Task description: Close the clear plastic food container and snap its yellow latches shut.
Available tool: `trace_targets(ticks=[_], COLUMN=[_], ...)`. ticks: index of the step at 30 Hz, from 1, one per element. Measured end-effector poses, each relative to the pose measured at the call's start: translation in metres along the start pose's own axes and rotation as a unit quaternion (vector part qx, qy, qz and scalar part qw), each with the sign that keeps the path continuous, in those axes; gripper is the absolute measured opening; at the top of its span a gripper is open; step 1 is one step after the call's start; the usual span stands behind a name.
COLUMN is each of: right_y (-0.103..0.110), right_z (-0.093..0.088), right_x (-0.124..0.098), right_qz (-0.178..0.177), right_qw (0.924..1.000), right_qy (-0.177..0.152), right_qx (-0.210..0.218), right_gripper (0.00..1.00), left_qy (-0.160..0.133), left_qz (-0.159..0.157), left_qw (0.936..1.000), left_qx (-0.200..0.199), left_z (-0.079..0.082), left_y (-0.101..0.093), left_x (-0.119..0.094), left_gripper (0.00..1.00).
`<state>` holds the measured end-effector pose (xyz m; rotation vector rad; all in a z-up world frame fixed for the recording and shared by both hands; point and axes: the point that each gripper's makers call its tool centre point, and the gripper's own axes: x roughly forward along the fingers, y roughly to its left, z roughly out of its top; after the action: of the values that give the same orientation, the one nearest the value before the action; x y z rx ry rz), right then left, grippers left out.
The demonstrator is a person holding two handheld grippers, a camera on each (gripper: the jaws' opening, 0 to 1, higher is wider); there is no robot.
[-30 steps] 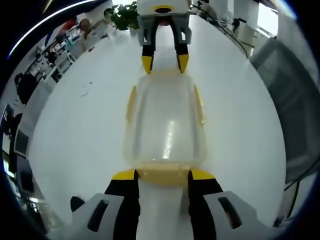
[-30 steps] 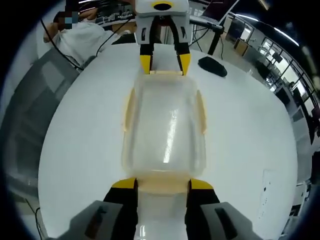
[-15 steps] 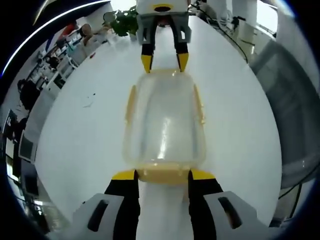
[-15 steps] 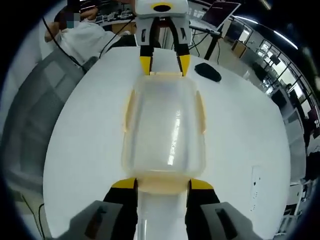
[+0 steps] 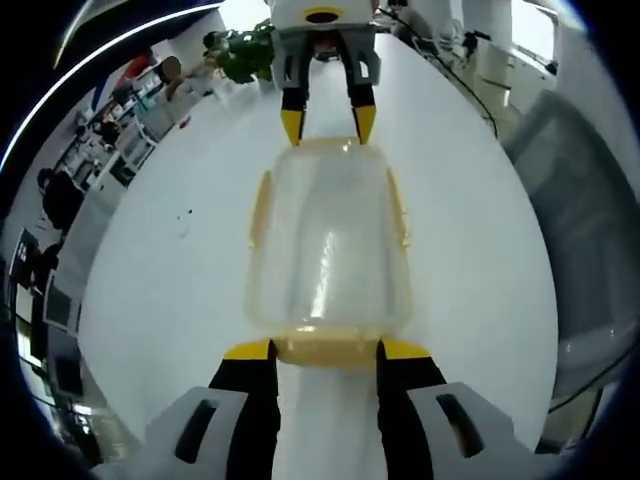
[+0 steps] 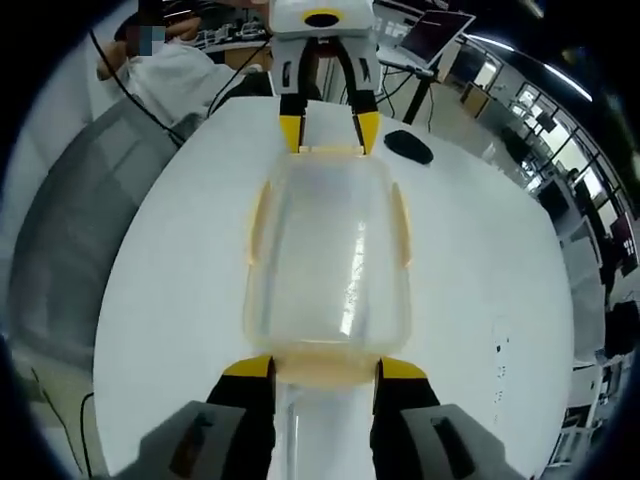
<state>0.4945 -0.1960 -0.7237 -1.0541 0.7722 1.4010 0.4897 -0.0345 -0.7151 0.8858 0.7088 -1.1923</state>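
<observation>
The clear plastic container (image 5: 328, 240) with its lid on is held between both grippers, one at each short end. In the left gripper view my left gripper (image 5: 327, 350) is shut on the near yellow end latch (image 5: 327, 347), and the right gripper (image 5: 328, 125) grips the far end. In the right gripper view my right gripper (image 6: 325, 368) is shut on the near end of the container (image 6: 328, 250), with the left gripper (image 6: 328, 130) at the far end. Yellow side latches (image 5: 260, 205) (image 6: 402, 225) lie along the long sides.
A round white table (image 5: 160, 270) lies under the container. A black mouse (image 6: 408, 146) and a laptop (image 6: 435, 30) sit at its far side, near a person in white (image 6: 170, 70). Grey chairs (image 5: 590, 200) (image 6: 70, 220) stand beside the table, and a plant (image 5: 240, 50) stands beyond it.
In both views the table and room have shifted and shrunk slightly, so both cameras have moved together. The container keeps its place between the two grippers.
</observation>
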Motion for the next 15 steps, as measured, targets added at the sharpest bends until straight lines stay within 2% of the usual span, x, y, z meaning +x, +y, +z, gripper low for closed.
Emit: trace_targets(ticks=[8, 15], right_y=[0.002, 0.004], right_z=[-0.015, -0.036], right_x=[-0.013, -0.022], right_qz=[-0.002, -0.005], right_qw=[1.0, 1.0], right_qy=[0.002, 0.005], right_qx=[-0.002, 0.004], right_gripper=[0.35, 0.35], left_qy=[-0.001, 0.004], left_qz=[0.0, -0.004], left_qw=[1.0, 1.0], left_qx=[-0.003, 0.002], left_z=[0.018, 0.038], left_y=[-0.001, -0.002], left_x=[0.005, 0.015], left_gripper=[0.35, 0.35])
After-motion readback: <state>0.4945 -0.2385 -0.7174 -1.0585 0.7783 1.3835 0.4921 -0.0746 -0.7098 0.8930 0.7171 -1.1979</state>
